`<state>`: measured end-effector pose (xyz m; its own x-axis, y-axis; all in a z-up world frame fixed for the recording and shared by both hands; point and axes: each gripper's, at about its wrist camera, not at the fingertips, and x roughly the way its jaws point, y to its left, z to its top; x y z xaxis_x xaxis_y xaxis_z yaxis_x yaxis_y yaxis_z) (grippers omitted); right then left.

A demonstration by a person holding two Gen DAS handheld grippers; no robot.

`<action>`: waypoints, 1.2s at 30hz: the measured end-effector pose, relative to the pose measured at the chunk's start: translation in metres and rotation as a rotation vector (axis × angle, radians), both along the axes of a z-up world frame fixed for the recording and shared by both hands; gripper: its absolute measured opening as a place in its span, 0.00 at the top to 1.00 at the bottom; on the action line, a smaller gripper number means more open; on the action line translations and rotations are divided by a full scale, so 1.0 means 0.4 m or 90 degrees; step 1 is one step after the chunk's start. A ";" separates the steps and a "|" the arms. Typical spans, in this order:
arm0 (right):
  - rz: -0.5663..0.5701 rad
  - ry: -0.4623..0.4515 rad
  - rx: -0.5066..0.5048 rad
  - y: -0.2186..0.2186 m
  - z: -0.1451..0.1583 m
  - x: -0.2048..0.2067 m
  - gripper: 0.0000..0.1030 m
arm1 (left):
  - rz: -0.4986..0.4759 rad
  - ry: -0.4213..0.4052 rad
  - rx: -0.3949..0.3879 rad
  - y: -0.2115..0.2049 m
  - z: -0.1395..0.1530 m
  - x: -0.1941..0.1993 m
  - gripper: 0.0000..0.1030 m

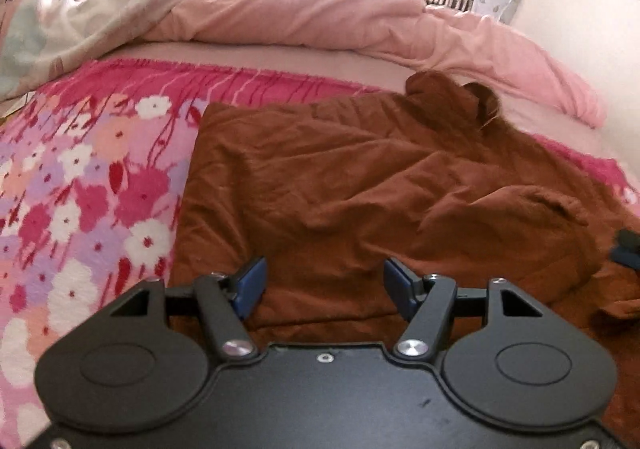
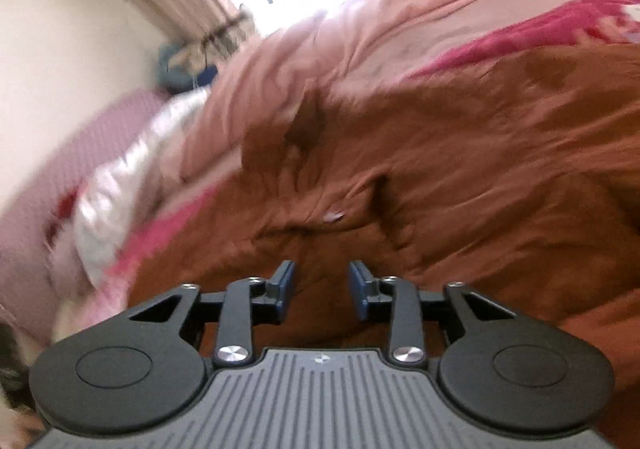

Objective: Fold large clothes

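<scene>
Poised above a brown garment (image 1: 360, 185) on the bed's flowered blanket (image 1: 80, 177), probably between folds: left gripper (image 1: 324, 281) spread wide and empty, right gripper (image 2: 322, 285) parted narrower, nothing pinched. Spread rumpled, straight-edged toward the blanket's left side, bunched near the pink quilt (image 1: 360, 21) at the far edge.

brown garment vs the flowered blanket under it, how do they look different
The brown garment is one plain rust colour; the flowered blanket is pink with white, red and lilac blooms. The garment lies creased and rumpled, one end bunched up; the blanket is spread flat. The garment sits on top, the blanket beneath it with a fringed far edge. Both lie on the bed.
</scene>
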<state>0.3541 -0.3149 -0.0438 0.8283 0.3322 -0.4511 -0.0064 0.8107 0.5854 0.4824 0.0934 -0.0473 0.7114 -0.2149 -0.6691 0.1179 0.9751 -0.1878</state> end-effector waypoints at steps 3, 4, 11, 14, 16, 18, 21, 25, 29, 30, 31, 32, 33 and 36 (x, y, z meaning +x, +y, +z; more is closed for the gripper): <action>-0.062 -0.044 0.022 -0.146 0.039 -0.101 0.43 | -0.007 -0.010 -0.008 0.015 0.033 -0.032 0.36; -0.097 -0.045 0.022 -0.196 0.039 -0.127 0.43 | -0.005 -0.016 -0.005 0.022 0.040 -0.045 0.36; -0.403 -0.002 0.041 -0.605 -0.032 -0.359 0.41 | 0.010 -0.013 -0.023 0.041 0.039 -0.083 0.36; -0.481 0.006 0.102 -0.733 -0.085 -0.421 0.41 | 0.017 -0.007 -0.020 0.033 0.035 -0.081 0.36; -0.506 0.003 0.141 -0.792 -0.117 -0.437 0.41 | 0.020 -0.007 -0.017 0.024 0.034 -0.078 0.36; -0.520 -0.001 0.181 -0.826 -0.147 -0.430 0.41 | 0.022 -0.005 -0.012 0.018 0.032 -0.071 0.36; -0.539 -0.025 0.227 -0.871 -0.192 -0.418 0.43 | 0.022 -0.001 -0.003 0.012 0.029 -0.063 0.36; -0.570 -0.057 0.243 -0.898 -0.203 -0.404 0.44 | 0.026 0.000 0.008 0.011 0.023 -0.051 0.36; -0.588 -0.070 0.238 -0.934 -0.194 -0.382 0.43 | 0.035 0.008 0.006 0.015 0.012 -0.040 0.36; -0.596 -0.073 0.236 -0.937 -0.193 -0.379 0.43 | 0.036 0.009 0.006 0.015 0.010 -0.039 0.36; -0.601 -0.073 0.236 -0.939 -0.192 -0.376 0.43 | 0.037 0.009 0.006 0.014 0.010 -0.040 0.36; -0.605 -0.074 0.234 -0.941 -0.192 -0.373 0.43 | 0.035 0.009 0.008 0.012 0.010 -0.041 0.36; -0.611 -0.069 0.229 -0.941 -0.189 -0.370 0.46 | 0.032 0.008 0.010 0.010 0.012 -0.043 0.36; -0.619 -0.053 0.194 -0.930 -0.168 -0.361 0.80 | 0.026 0.005 0.011 0.010 0.019 -0.048 0.36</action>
<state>0.2097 -0.6868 -0.1110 0.8252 -0.4103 -0.3883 0.5250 0.3031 0.7953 0.4630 0.0973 -0.0397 0.7145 -0.1741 -0.6777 0.0769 0.9822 -0.1712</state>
